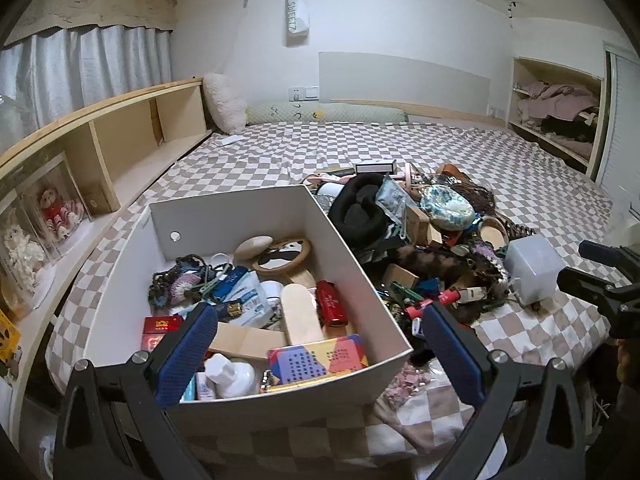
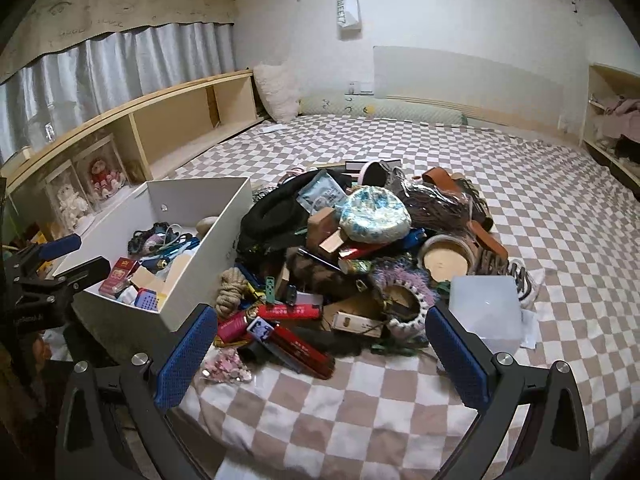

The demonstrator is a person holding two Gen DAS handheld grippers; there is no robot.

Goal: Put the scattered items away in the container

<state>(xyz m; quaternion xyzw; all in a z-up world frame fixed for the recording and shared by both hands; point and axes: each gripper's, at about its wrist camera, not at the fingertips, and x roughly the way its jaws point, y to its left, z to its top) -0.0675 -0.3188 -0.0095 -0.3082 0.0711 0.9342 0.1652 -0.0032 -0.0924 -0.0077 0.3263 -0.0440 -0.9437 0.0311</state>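
Observation:
A white open box (image 1: 344, 240) sits on the checkered bed, holding several items: a round mirror (image 1: 284, 256), a red case (image 1: 331, 303), a colourful booklet (image 1: 318, 357). It also shows in the right wrist view (image 2: 224, 224). A pile of scattered items (image 2: 360, 256) lies to its right: a black cushion (image 2: 276, 212), a blue-patterned pouch (image 2: 374, 214), red boxes (image 2: 296, 312), a frosted plastic cube (image 2: 486, 312). My left gripper (image 1: 318, 354) is open and empty over the box's near corner. My right gripper (image 2: 320, 356) is open and empty before the pile.
A wooden shelf unit (image 1: 132, 136) with boxed dolls (image 1: 56, 208) runs along the bed's left side. Pillows (image 1: 226, 102) lie at the headboard. A closet nook (image 1: 560, 108) with clothes is at the right. The checkered sheet (image 2: 520, 184) stretches behind the pile.

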